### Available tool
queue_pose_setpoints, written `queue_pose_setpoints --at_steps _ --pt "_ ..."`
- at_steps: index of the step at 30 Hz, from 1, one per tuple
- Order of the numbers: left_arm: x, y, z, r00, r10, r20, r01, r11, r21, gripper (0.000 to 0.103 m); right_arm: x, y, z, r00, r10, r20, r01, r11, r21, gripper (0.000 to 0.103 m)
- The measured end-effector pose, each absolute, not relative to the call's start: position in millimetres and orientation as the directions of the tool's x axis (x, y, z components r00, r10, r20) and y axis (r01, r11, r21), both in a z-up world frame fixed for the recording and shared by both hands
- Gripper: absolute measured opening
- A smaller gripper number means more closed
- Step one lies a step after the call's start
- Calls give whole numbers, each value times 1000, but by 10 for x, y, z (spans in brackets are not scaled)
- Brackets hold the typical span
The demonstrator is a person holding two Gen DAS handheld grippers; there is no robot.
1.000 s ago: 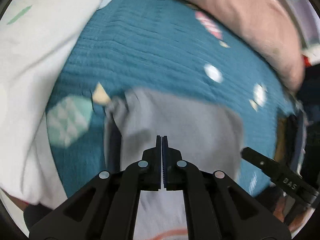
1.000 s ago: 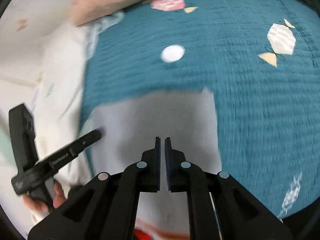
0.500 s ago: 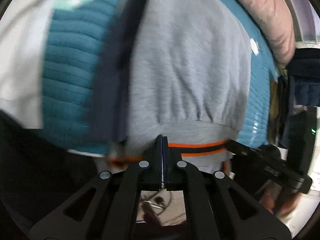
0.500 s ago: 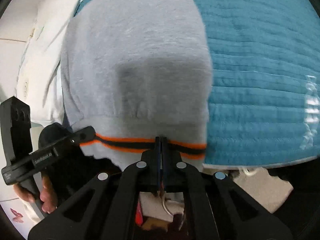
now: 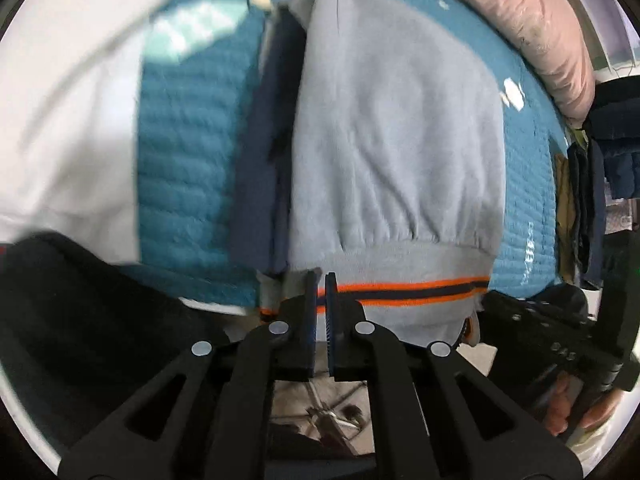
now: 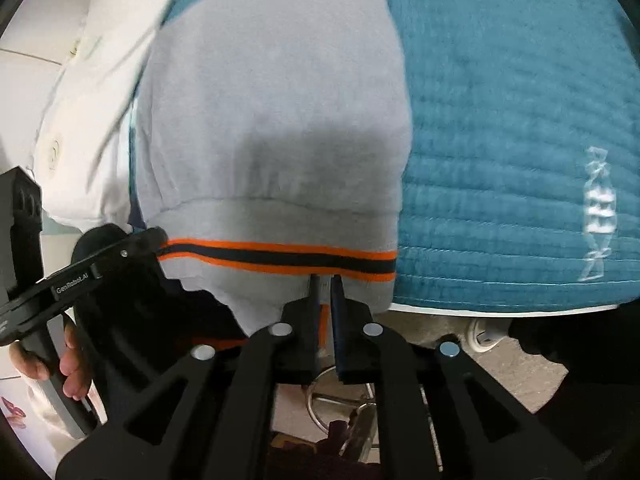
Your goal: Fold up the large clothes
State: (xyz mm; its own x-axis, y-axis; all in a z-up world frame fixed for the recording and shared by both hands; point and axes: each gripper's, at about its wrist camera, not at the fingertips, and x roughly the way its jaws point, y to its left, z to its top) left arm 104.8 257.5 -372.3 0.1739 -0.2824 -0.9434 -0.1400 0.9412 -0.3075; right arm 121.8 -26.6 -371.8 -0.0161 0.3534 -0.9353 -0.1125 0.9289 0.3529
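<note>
Gripping nothing firmly now: right gripper (image 6: 324, 280) just been opening, jaws slightly spread at the hem (image 6: 280, 258) of the grey sweatshirt (image 6: 272, 100), cloth between the fingers but pads no longer pressing. Left gripper (image 5: 320, 278) nearly pressed together, a thin gap showing, fingertips at the same orange-and-navy striped hem near its left corner; cannot tell if cloth still pinched. Hem hanging over the near edge of the bed. Sweatshirt lying folded on the teal quilt (image 6: 500, 120), running away from the near edge. Navy sleeve (image 5: 264, 152) along its left side. White bedding (image 5: 68, 120) far left, pink pillow (image 5: 532, 28) far right.
</note>
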Motion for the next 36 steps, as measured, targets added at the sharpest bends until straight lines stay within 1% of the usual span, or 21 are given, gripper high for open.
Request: queue_pose_setpoints --at_steps 1,2,3,4,6,8,10,13,15,18,21,24,27,29,31,32,33,35,36 --pt "1066 2593 -3689 183 -281 -942 -140 941 -308 16 1236 -284 -3636 19 334 -943 -119 937 329 51" --pt "1094 2627 -3644 195 -295 -935 -140 935 -325 24 1292 -305 -3582 47 324 -945 -121 941 317 80" --pt "1126 2661 -3610 210 -299 -931 -145 932 -332 41 1313 -346 -3486 99 320 -942 -119 944 308 85" --pt "1148 2675 -3593 220 -292 -931 -149 933 -328 47 1349 -369 -3418 133 320 -938 -118 945 305 86" --pt "1221 2759 -3545 237 -286 -928 -160 931 -328 47 1417 -409 -3353 156 303 -940 -121 950 287 86" --pt "1285 2846 -3506 254 -302 -919 -171 921 -350 48 1424 -480 -3360 156 314 -936 -110 948 300 88" --pt "1363 2947 -3499 261 -317 -912 -188 910 -370 58 1451 -576 -3340 168 337 -927 -97 941 324 90" --pt "1475 3037 -3552 242 -317 -917 -218 903 -370 58 1560 -572 -3383 178 342 -923 -80 940 333 90" --pt "1528 3060 -3590 213 -333 -919 -225 898 -377 58 1649 -629 -3402 191 409 -892 -80 913 401 90" --pt "1621 3086 -3667 192 -403 -895 -220 871 -440 58 1830 -597 -3477 176 491 -853 -66 871 487 90" --pt "1709 3091 -3719 180 -427 -886 -219 861 -459 58 1975 -598 -3551 168 518 -839 -52 855 517 90" --pt "1762 3154 -3807 157 -401 -903 -235 873 -428 58 2145 -592 -3715 144 555 -819 -24 830 558 90" --pt "1783 3252 -3890 144 -455 -879 -257 841 -477 58 2232 -589 -3815 114 587 -801 -9 807 590 90" --pt "1815 3281 -3946 142 -478 -867 -260 827 -499 61 2320 -557 -3896 87 637 -766 -19 770 638 90" --pt "1837 3290 -4014 139 -494 -858 -240 824 -513 68 2401 -502 -3998 56 678 -732 -57 735 676 90" --pt "1843 3303 -4052 146 -511 -847 -222 818 -531 69 2436 -479 -4059 42 680 -732 -78 733 676 90" --pt "1840 3319 -4063 152 -525 -837 -214 810 -547 74 2471 -460 -4125 32 674 -738 -90 738 669 90" --pt "1821 3346 -4078 169 -573 -802 -182 781 -597 82 2501 -455 -4229 14 703 -711 -99 709 698 96" --pt "1814 3348 -4094 184 -603 -776 -166 759 -629 93 2502 -463 -4226 16 716 -698 -99 696 711 96"
